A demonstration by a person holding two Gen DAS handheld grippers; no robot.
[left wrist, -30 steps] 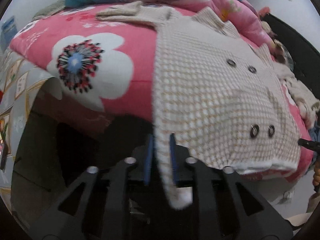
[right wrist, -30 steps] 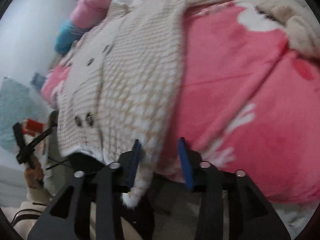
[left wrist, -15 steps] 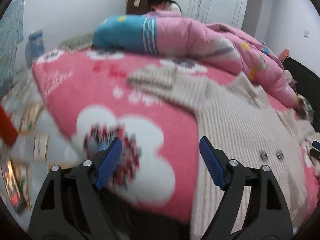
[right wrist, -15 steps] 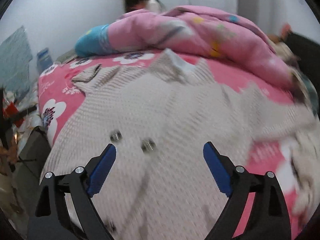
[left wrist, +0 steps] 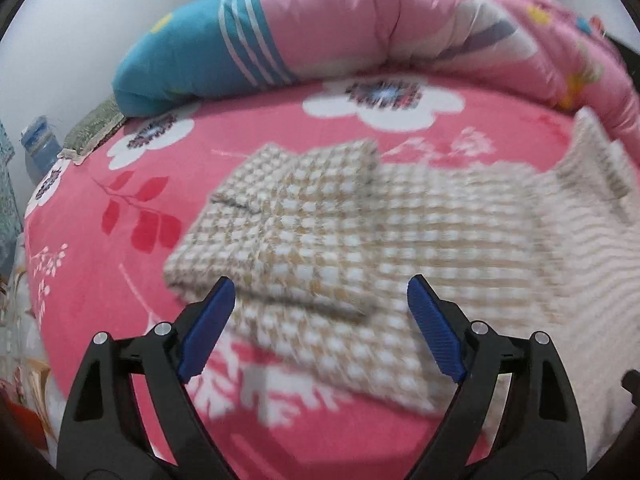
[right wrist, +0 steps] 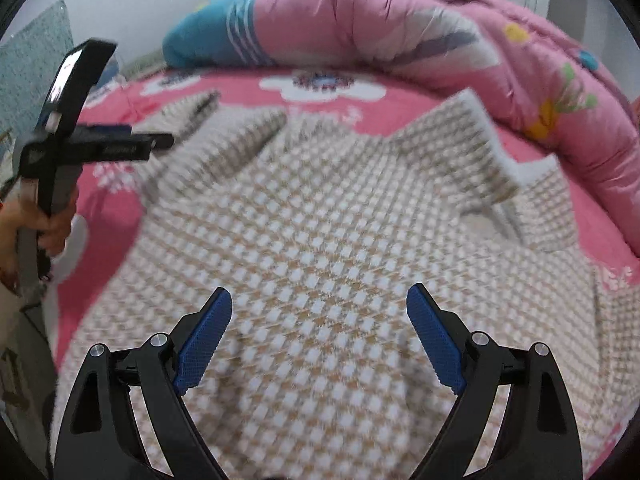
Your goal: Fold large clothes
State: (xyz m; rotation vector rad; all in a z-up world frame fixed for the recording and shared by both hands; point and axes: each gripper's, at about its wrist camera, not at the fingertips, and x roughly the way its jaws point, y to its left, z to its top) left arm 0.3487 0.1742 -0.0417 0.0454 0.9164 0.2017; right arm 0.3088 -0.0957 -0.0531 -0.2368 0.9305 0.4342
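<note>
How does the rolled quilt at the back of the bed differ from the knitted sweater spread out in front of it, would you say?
The quilt is smooth, pink and blue fabric, bunched into a thick roll. The sweater is a beige and white textured knit, lying mostly flat, with its sleeve folded over. Both rest on the pink flowered blanket.

No legible text, label, brand, number or sign in either view. Faint pale marking on the black bar of the left gripper (right wrist: 120,146), seen from the right wrist: too blurred to read. Printed bedspread (left wrist: 120,264): flower pattern only, no lettering.
</note>
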